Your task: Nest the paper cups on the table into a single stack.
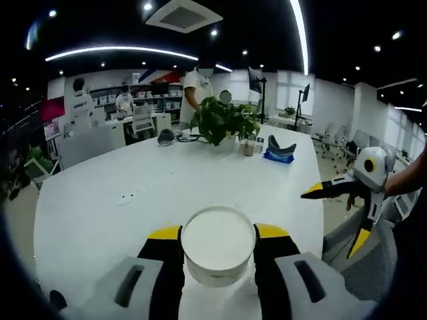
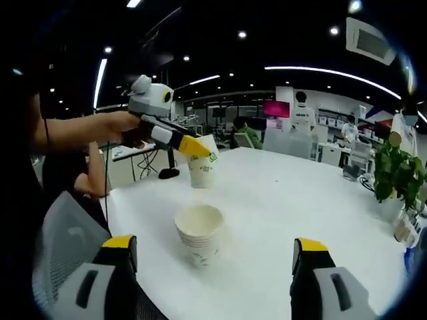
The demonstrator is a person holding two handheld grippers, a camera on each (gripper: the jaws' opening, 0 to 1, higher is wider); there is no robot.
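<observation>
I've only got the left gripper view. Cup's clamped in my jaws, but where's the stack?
Observer: In the right gripper view a stack of cups stands upright on the white table, near its edge.
Operator: Is my cup above it yet?
Observer: No. The left gripper holds the cup farther back over the table, off to the side of the stack.
Operator: Right gripper doing anything?
Observer: The right gripper is open, jaws spread to either side of the stack and holding nothing.
</observation>
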